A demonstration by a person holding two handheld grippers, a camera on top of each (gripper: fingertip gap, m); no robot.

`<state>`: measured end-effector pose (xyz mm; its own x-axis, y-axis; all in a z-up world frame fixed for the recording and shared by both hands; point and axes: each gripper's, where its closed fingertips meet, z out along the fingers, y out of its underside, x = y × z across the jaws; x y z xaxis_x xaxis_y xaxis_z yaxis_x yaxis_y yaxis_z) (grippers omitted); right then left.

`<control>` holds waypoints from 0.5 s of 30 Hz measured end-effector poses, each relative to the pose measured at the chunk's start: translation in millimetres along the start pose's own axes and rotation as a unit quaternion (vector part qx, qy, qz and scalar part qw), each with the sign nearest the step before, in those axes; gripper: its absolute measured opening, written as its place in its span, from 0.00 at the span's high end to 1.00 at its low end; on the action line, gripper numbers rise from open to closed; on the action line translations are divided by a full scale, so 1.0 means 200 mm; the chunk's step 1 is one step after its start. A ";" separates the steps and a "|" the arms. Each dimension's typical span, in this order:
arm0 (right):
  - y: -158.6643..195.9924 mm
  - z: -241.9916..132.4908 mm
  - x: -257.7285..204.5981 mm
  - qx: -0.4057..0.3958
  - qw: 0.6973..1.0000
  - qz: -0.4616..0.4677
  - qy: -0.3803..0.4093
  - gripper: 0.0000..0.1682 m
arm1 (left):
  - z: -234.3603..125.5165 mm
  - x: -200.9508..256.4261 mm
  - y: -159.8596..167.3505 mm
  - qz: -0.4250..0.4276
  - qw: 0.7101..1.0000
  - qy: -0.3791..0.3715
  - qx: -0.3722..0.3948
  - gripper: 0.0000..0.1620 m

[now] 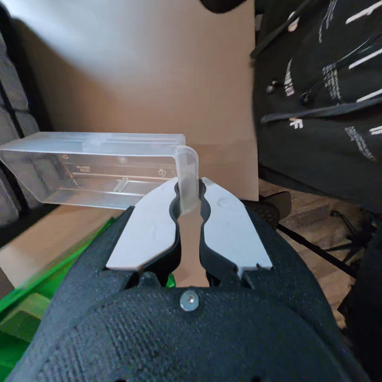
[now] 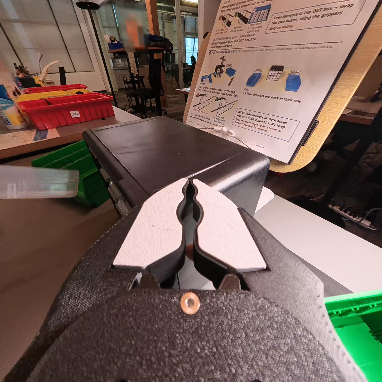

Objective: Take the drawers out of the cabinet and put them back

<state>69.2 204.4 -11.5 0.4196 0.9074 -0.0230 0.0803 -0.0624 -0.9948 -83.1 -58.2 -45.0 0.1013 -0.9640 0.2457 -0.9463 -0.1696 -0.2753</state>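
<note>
Pinching the ribbed front tab of the clear plastic drawer [image 1: 93, 171] in my left gripper [image 1: 188, 194], I carry it clear of the black plastic cabinet [image 2: 171, 153]; held by one end, it could twist free; my right gripper [image 2: 189, 184], clenched empty, rests at the cabinet's top.

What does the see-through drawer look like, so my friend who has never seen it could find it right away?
Start at the big brown cardboard sheet standing at the back of the left wrist view. In front of it, the left hand-held gripper pinches the ribbed tab of a long, empty clear plastic drawer, which sticks out sideways to the left. It is the only see-through thing there; the bin below is solid green.
</note>
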 end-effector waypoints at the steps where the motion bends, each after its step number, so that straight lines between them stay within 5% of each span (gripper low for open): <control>1: 0.00 0.00 0.00 -0.002 1.000 -0.003 0.002 1.00 | 0.01 0.00 -0.06 0.005 1.000 0.010 -0.003 0.91; 7: 0.00 0.00 0.00 -0.012 1.000 -0.020 0.012 1.00 | 0.07 -0.12 -0.34 0.000 0.999 0.036 -0.025 0.91; 15: 0.00 -0.01 -0.01 -0.015 1.000 -0.026 0.008 0.99 | 0.12 -0.30 -0.47 -0.043 0.996 0.028 -0.078 0.91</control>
<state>69.6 202.5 -12.0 0.4289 0.9029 0.0298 0.1291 -0.0286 -0.9912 6.4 10.8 -56.7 0.1712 -0.9333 0.3157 -0.9713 -0.2137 -0.1049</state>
